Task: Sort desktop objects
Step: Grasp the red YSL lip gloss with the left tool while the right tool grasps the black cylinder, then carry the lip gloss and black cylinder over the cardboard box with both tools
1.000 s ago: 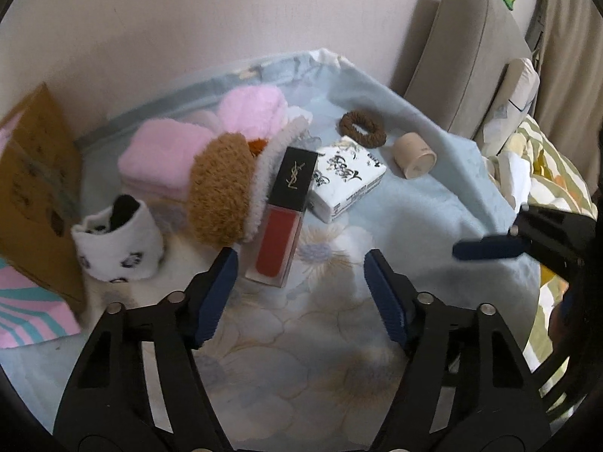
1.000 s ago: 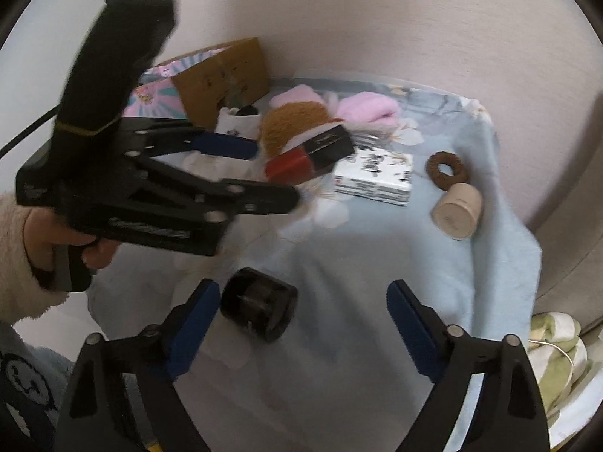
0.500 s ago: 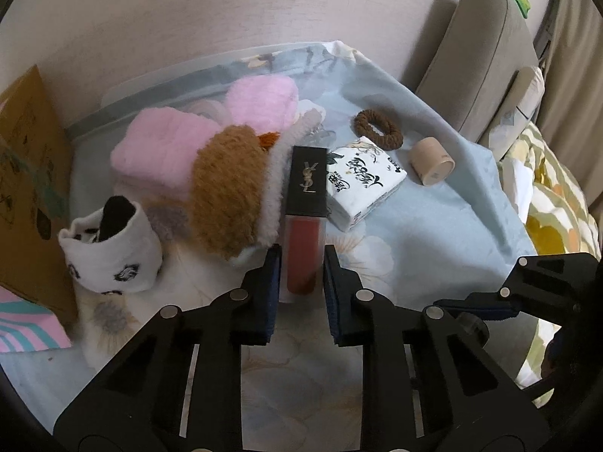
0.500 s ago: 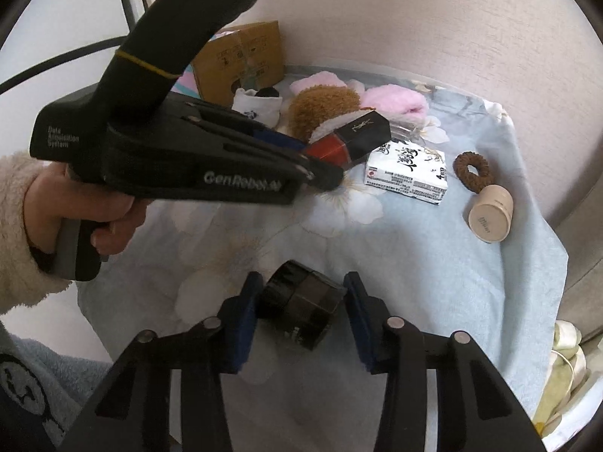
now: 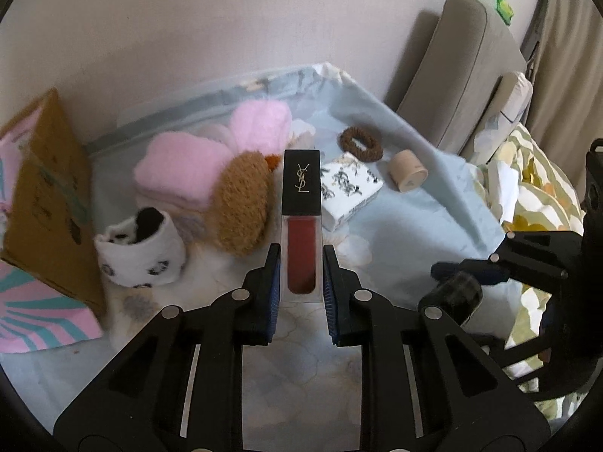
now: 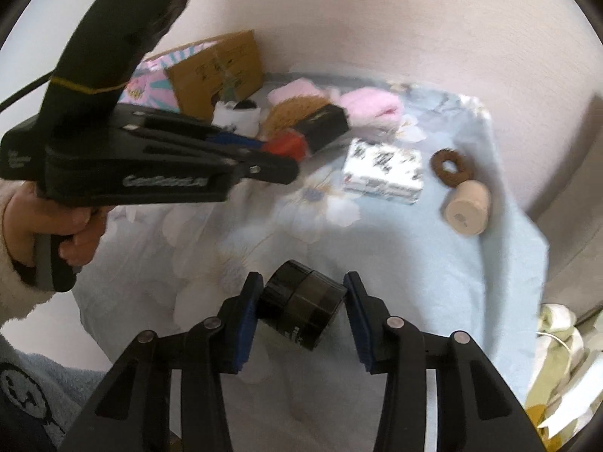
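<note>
Lipstick [image 5: 301, 222] clamped in left fingers [image 5: 272, 286], black jar [image 6: 301, 314] in right fingers [image 6: 247, 324]; brown pouf [image 5: 239, 207], patterned box [image 5: 348, 188] close beside.

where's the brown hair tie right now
In the left wrist view the brown hair tie lies on the blue cloth at upper right, between the patterned white box and the beige jar, near the cloth's far edge.

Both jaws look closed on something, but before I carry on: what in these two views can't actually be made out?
- Right wrist view: motion blur smears the lipstick tube and the print on the patterned box.
- Right wrist view: the dark jar label is too small to read.
- Left wrist view: the jar is partly hidden behind the right gripper.
- Left wrist view: the cardboard box is cut off at the left edge.
</note>
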Demonstrator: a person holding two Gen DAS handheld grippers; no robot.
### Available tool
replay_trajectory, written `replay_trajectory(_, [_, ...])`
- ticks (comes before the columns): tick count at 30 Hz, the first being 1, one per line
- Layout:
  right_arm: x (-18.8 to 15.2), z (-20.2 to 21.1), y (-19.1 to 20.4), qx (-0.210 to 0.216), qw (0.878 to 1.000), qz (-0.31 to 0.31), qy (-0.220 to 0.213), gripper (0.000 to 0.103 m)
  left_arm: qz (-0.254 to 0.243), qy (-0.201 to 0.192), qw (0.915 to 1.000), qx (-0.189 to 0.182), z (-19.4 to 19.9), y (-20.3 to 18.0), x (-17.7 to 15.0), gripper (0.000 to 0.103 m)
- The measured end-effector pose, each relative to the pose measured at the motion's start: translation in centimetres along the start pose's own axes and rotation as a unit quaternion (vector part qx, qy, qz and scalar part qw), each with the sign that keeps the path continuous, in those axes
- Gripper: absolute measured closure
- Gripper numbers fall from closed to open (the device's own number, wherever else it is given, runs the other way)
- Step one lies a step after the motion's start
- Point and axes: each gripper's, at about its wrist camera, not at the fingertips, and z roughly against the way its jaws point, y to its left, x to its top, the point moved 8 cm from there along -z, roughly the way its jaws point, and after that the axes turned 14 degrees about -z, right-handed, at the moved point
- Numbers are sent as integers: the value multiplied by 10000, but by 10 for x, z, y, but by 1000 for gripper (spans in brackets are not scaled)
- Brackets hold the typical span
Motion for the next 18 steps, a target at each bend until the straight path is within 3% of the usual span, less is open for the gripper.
replay_trajectory(10, [57,41,7,-153,9994,-205,-216,63,35,-396,9991,125,79,35,38,85])
replay_trajectory(18, [134,77,43,-72,9965,26,-829,63,11,-632,9965,549,147,90,66,85])
